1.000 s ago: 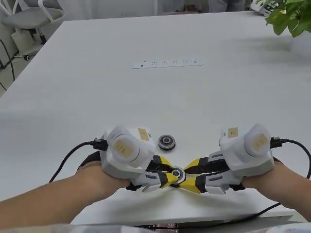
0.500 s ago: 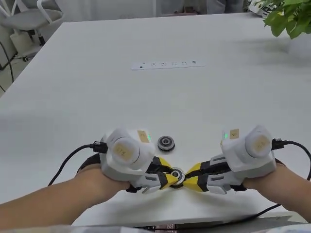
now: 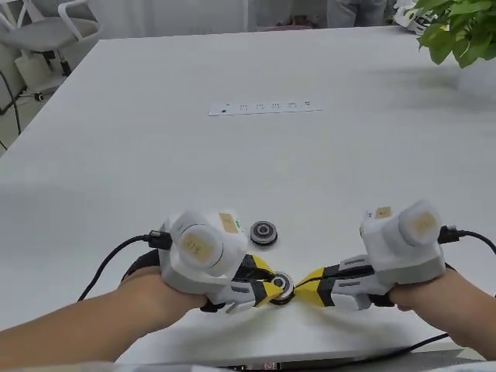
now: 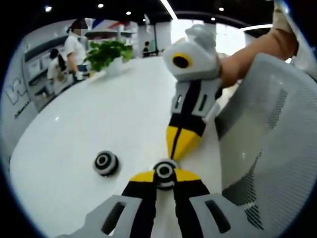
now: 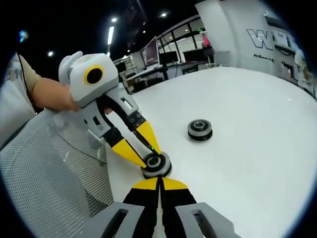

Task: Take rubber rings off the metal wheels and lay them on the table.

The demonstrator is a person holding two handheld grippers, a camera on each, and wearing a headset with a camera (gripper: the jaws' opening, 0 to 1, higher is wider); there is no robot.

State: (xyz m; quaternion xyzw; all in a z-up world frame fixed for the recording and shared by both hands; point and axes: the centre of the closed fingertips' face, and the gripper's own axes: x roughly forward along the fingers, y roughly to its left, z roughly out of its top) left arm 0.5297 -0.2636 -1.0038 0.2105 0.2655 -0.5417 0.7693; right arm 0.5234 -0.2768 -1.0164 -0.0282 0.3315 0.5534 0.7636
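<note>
Head view, table [image 3: 155, 139]: a broad white top, with both grippers meeting at its near edge and a power strip [image 3: 265, 107] well apart, far out across it.
Left gripper [image 3: 270, 289]: yellow-tipped jaws closed down on the held wheel [image 3: 281, 284], one tip on each side of it.
Right gripper [image 3: 302, 282]: jaws pressed almost together, tips at the wheel's rim, facing the left gripper across it.
Held wheel: a small metal wheel between the two grippers, close to the table's near edge.
Second wheel [image 3: 264, 231]: lying flat on the table just beyond the left gripper, touched by neither, with a dark band round its rim.
Rubber ring [image 5: 157, 173]: seemingly in place on the held wheel, as a dark band round the metal.
Risk: the pinch looks shallow, so a pull may slide the tips off the ring. A hard tug could also twist the wheel out of the left jaws and send it over the near edge.
Hard to make out: whether the right tips have caught the ring or only touch it, and whether the wheel rests on the table or is lifted clear.
</note>
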